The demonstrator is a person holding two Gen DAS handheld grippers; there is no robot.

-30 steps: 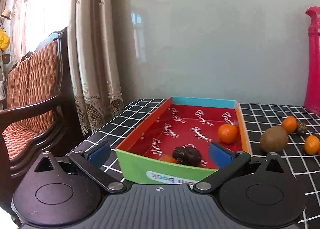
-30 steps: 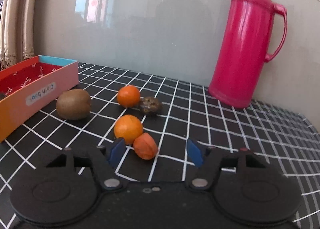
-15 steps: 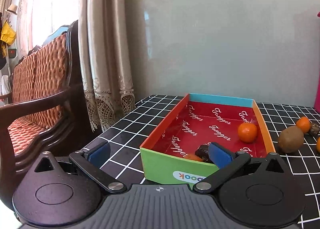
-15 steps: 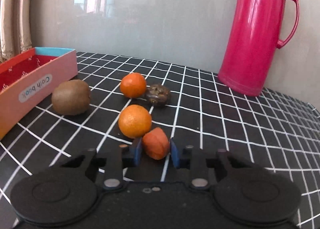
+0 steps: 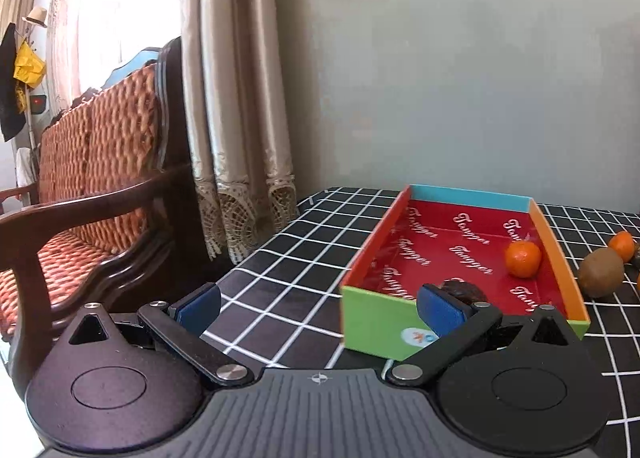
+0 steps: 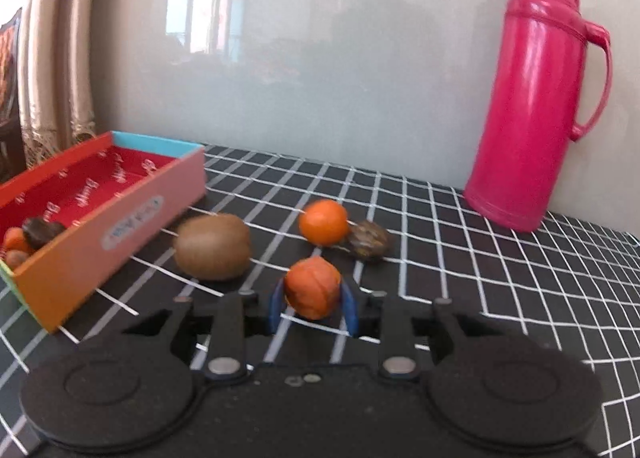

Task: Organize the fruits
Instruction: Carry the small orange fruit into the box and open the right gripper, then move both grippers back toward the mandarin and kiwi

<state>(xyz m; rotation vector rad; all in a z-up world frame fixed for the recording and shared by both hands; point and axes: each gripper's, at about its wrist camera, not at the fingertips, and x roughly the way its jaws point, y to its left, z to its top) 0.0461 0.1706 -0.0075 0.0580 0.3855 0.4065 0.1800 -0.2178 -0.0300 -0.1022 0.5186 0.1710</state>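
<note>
With a few fruits already in the box, my right gripper clamps a small orange fruit above the table, my left gripper hangs open, and the kiwi and two others wait.

wall grey; curtain beige | wooden bench left; window bright
</note>
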